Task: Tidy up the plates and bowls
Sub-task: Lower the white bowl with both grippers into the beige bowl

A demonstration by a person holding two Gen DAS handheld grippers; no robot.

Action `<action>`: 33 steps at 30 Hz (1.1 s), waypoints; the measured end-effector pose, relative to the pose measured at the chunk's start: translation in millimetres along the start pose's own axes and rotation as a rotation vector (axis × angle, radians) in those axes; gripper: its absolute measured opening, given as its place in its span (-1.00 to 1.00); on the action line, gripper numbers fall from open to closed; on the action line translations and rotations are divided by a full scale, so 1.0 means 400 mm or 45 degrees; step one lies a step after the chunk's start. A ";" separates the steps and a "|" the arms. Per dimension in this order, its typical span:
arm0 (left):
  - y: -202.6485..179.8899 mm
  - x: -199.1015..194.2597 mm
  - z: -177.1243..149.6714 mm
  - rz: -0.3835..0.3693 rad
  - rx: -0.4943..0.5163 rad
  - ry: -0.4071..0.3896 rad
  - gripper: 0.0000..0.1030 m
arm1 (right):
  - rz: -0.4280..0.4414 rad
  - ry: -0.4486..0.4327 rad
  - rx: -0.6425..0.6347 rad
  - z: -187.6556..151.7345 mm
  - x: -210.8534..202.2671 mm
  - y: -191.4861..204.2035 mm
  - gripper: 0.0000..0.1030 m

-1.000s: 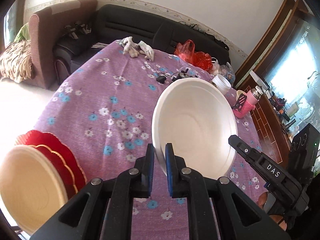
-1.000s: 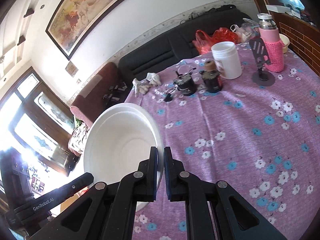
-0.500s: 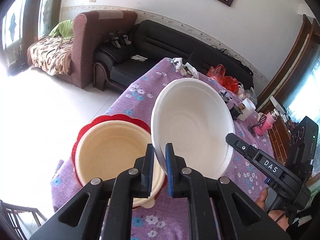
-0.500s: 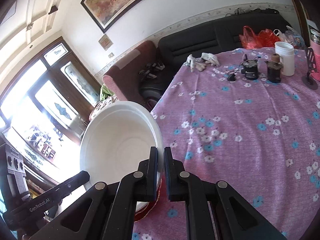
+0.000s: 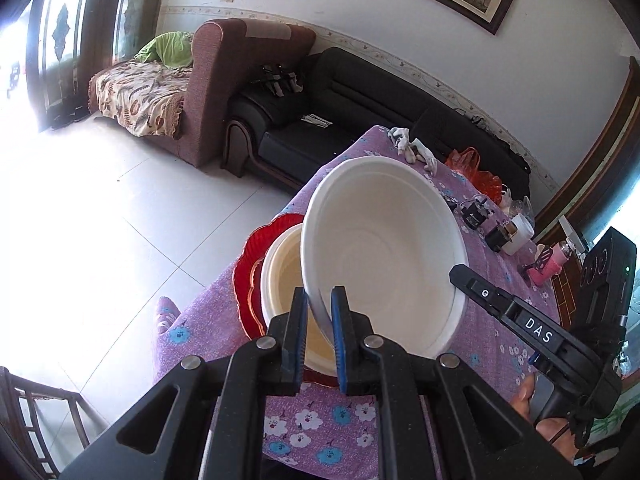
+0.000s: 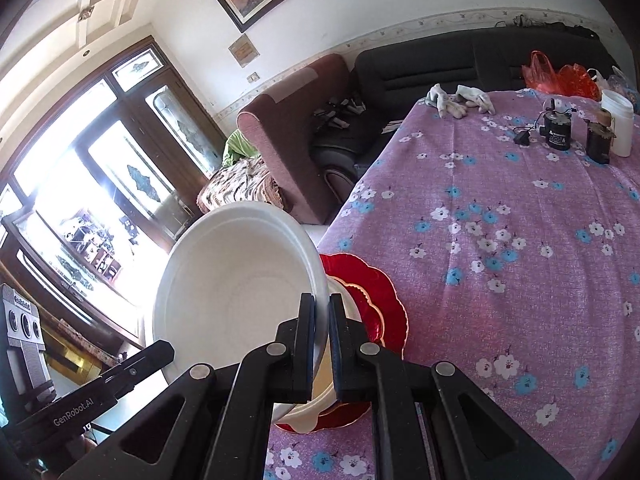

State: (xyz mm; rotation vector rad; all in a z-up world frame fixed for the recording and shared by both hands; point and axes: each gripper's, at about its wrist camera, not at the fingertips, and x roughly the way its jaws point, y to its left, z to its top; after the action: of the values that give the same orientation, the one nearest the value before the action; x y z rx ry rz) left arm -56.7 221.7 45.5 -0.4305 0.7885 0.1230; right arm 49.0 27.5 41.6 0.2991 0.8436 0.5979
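Note:
A large white bowl [image 5: 384,248] is held in the air by both grippers, one on each side of its rim. My left gripper [image 5: 319,316] is shut on its near rim. My right gripper [image 6: 319,320] is shut on the opposite rim of the white bowl [image 6: 236,292]. The bowl hangs tilted just above a cream bowl [image 5: 284,280] that sits on stacked red scalloped plates [image 5: 252,264] at the table's corner. The cream bowl [image 6: 320,404] and the red plates [image 6: 380,300] also show in the right wrist view.
The table has a purple flowered cloth [image 6: 500,240]. At its far end are gloves [image 6: 460,98], a white jar [image 6: 618,122], small dark devices [image 6: 556,128], red bags [image 6: 560,74] and a pink bottle [image 5: 552,264]. Sofas [image 5: 360,100] stand beyond the table edge.
Both grippers have carried the white bowl toward the table's corner. It now overlaps the cream bowl on the red plates and hangs closer above it.

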 end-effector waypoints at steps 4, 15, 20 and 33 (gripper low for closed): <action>0.012 0.005 -0.016 0.008 -0.004 0.017 -0.78 | -0.017 0.027 -0.016 -0.014 0.019 0.010 -0.84; 0.028 0.060 -0.032 0.032 0.009 0.077 -0.77 | -0.076 0.044 -0.006 -0.037 0.047 0.006 -0.84; 0.033 0.070 -0.030 0.045 0.007 0.075 -0.76 | -0.085 0.055 -0.010 -0.042 0.060 0.012 -0.84; 0.028 0.090 -0.039 0.071 0.034 0.074 -0.75 | -0.115 0.075 -0.012 -0.049 0.087 0.012 -0.83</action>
State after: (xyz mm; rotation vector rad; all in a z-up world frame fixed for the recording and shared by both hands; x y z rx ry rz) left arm -44.8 223.3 6.6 -0.3888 0.8588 0.1520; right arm 50.0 52.5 10.4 0.2347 0.9062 0.5285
